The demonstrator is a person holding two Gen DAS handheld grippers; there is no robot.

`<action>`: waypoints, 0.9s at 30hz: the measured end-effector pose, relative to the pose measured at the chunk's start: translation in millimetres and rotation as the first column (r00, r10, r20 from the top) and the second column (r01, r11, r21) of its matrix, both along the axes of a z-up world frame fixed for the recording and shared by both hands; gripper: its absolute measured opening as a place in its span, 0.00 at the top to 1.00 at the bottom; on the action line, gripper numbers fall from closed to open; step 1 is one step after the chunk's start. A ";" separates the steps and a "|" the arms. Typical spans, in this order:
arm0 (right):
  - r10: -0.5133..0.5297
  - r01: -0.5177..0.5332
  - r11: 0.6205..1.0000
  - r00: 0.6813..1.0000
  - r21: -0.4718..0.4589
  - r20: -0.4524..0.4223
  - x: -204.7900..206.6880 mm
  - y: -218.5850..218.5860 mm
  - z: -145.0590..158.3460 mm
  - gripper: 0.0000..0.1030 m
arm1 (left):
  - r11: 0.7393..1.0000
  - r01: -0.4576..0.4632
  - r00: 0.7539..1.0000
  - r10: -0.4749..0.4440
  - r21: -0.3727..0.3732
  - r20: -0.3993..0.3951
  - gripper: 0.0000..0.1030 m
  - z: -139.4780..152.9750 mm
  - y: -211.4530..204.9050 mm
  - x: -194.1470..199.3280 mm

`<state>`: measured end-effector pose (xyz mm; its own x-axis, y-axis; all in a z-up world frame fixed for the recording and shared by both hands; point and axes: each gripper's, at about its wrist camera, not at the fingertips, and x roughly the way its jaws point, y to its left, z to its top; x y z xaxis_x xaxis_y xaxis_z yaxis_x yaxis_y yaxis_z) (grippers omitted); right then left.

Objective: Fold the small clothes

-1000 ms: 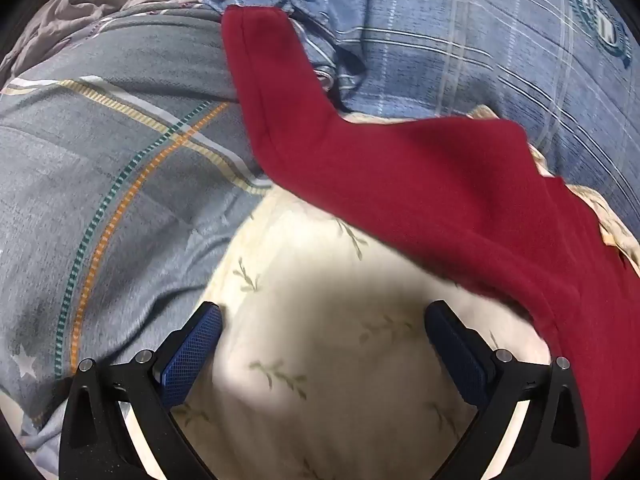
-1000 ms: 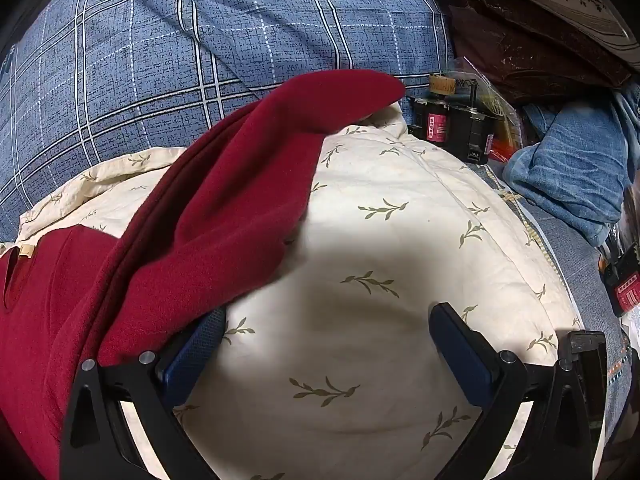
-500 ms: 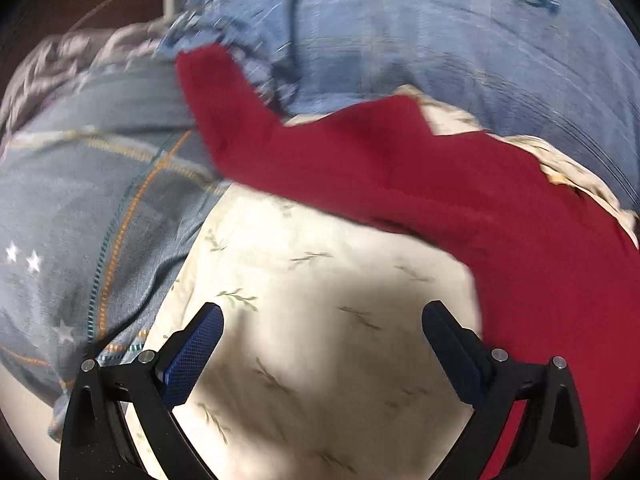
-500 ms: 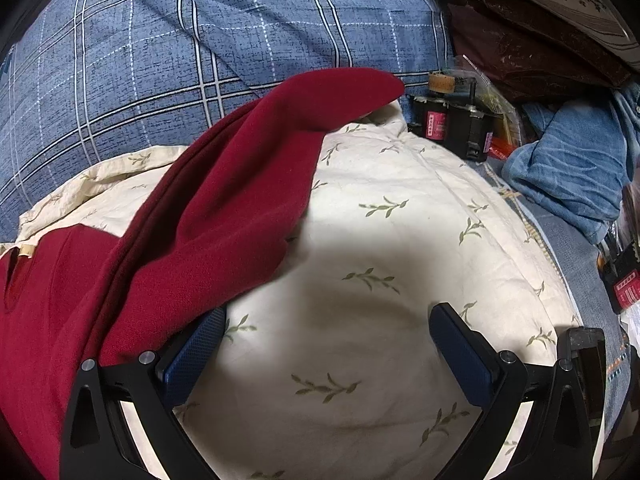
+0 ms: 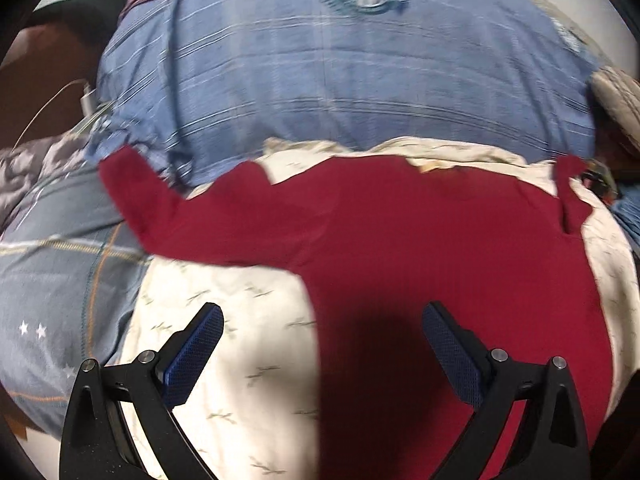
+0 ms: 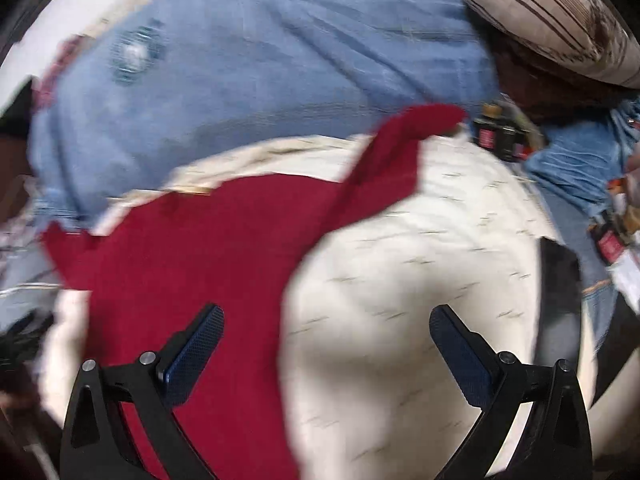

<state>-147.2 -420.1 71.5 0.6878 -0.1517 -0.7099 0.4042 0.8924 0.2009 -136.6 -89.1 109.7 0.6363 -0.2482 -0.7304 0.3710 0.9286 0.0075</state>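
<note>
Left gripper [image 5: 322, 334]: jaws spread wide, nothing between the blue textured pads [image 5: 194, 354]. It hangs above a cream quilted cushion printed with small leaf sprigs [image 5: 240, 320]. Right pad sits over the dark red fleece garment [image 5: 400, 248]; left pad sits over bare cushion.

Dark red fleece garment lies spread flat on the cushion, ahead of the left gripper and to its right. One sleeve [image 5: 136, 196] runs out ahead-left, off the cushion edge and onto a grey-blue bedsheet with orange and green stripe lines and small white stars [image 5: 60, 280]. The other sleeve shows as a narrow strip [image 5: 570, 200] ahead-right. Hem side passes under the right jaw toward the lower frame edge.

Right gripper [image 6: 326, 336]: jaws likewise wide apart, gripping nothing. Left pad [image 6: 196, 354] is over the red garment [image 6: 192, 248]; right pad over bare cushion [image 6: 400, 300]. One sleeve [image 6: 400, 148] stretches ahead, its tip near dark small bottles with pink labels [image 6: 500, 136].

Beyond the cushion in both views: a blue plaid pillow with a round badge [image 5: 340, 72]. Ahead-right of the right gripper: a crumpled piece of light blue denim [image 6: 576, 168] and a beige cushion with brown stripes [image 6: 560, 20].

Both views motion-blurred; fine detail not readable.
</note>
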 end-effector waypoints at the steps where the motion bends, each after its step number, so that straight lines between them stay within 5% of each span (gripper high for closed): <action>1: 0.033 -0.033 0.999 0.999 0.014 0.002 1.3 8.1 5.9 0.00 | 1.000 0.014 1.000 -0.014 -0.004 0.005 0.03 3.2 -2.4 -5.3; 10: 0.143 -0.142 0.990 0.986 -0.022 0.081 32.0 85.0 41.7 0.00 | 0.998 0.066 0.996 -0.066 -0.014 0.056 0.03 14.7 -2.4 -20.1; 27: 0.170 -0.169 0.981 0.985 -0.095 -0.003 115.5 152.5 -19.9 0.00 | 0.996 -0.077 0.995 0.079 -0.045 0.055 0.03 -6.5 -1.9 53.4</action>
<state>-31.7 -267.7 51.6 0.7129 -0.0992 -0.6942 0.2445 0.9630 0.1136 -83.3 -91.0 103.2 0.6951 -0.2265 -0.6823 0.2977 0.9546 -0.0135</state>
